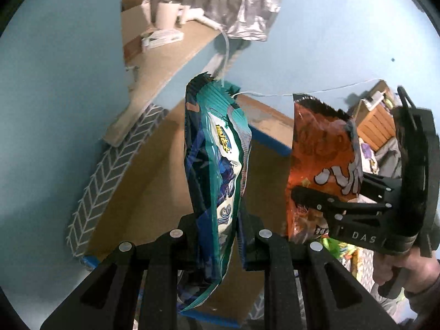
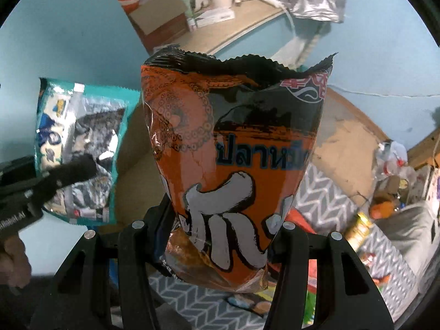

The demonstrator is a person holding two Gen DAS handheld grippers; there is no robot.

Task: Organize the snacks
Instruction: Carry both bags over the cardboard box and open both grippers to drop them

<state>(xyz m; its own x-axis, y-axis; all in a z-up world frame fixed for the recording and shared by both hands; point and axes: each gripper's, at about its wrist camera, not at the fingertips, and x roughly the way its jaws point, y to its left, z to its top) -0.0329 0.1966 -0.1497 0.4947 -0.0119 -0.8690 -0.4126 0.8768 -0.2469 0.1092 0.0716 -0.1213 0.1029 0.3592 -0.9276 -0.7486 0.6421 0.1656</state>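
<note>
- Both black two-finger tongs are pinching snack bags: the left gripper (image 1: 220,236) is pressed onto the lower part of a teal and blue glossy foil snack bag (image 1: 217,165), seen edge-on, and the right gripper (image 2: 220,233) clamps the lower part of an orange and black glossy crisp bag (image 2: 233,151), face-on.
- Each bag stands up from its tongs, crimped top edge away from the fingers, in the air and apart from the other; the orange bag is to the right of the left tongs.
- Beyond and below the tongs lies a brown cardboard box (image 1: 154,159) with blue tape along its edges and a grey chevron-patterned lining (image 1: 101,181).
- Farther off, a tan shelf (image 1: 176,52) carries pale mugs (image 1: 165,13).
- Risk, as I judge it: the slick film could slide out of a narrow pinch, or squeezing could crush the contents; the tall bags may catch the box rim.
- Readable: Thai lettering on the orange bag; "DAS" on the right tongs' body. Yellow characters on the teal bag are too small to read.
</note>
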